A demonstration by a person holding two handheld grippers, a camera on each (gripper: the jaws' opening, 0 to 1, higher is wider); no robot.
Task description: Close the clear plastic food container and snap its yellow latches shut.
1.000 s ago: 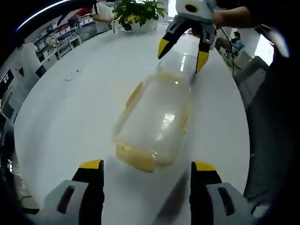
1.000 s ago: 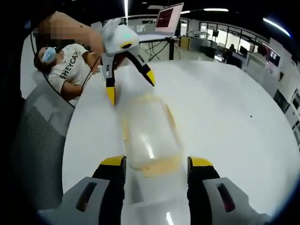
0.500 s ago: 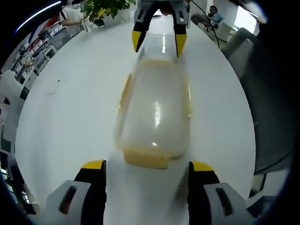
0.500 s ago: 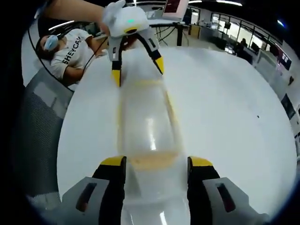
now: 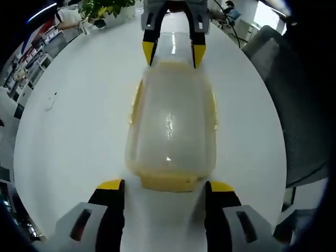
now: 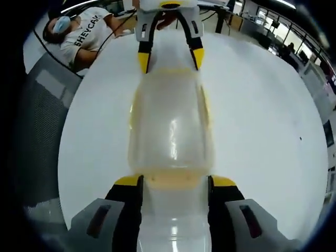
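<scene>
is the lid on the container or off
On. The clear lid covers the container flat on the white table. Whether its yellow latches are snapped, cannot tell.

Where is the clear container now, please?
The clear container lies on the white table, lengthwise between the two claws: the left claw at one short end, the right claw at the other.

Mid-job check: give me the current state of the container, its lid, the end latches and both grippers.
Clear container: upright on the white table, between both grippers.
Lid: seated on top.
Yellow end latch: flipped outward, apparently not snapped.
Left gripper: open, jaws flanking the latch end.
Right gripper: open, jaws flanking the opposite end.
</scene>
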